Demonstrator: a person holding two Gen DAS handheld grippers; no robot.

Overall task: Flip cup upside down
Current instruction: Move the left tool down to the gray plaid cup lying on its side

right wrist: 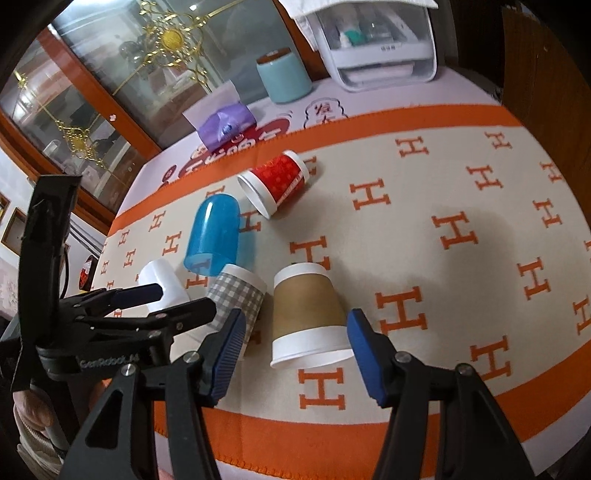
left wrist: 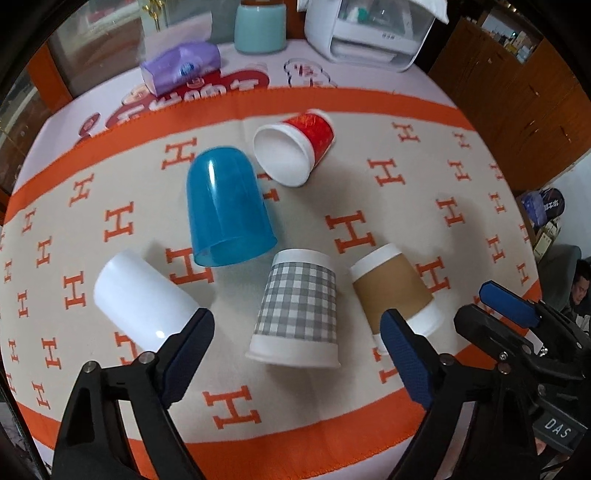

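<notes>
1. The worktop (left wrist: 461, 122) is covered by a cream cloth with orange H marks and an orange border, and five cups stand or lie on it in a loose cluster.
2. The grey checked cup (left wrist: 297, 310) stands mouth down at the near centre, and the brown cup (left wrist: 393, 291) stands mouth down just to its right.
3. The blue cup (left wrist: 227, 210) is mouth down behind them, and the white cup (left wrist: 142, 295) sits to the left, tilted in this view; whether it stands or lies I cannot tell.
4. The red cup (left wrist: 295, 147) lies on its side at the back, its open white mouth facing the cameras.
5. The left gripper (left wrist: 295, 339) has its fingers spread wide, empty, one on either side of the grey checked cup and not touching it.
6. The right gripper (right wrist: 295, 339) also has its fingers wide and empty; they flank the brown cup's rim, which sits low between them.
7. Behind the cloth are a purple tissue pack (left wrist: 181, 66), a pale teal canister (left wrist: 260, 27) and a white appliance (left wrist: 369, 33).
</notes>
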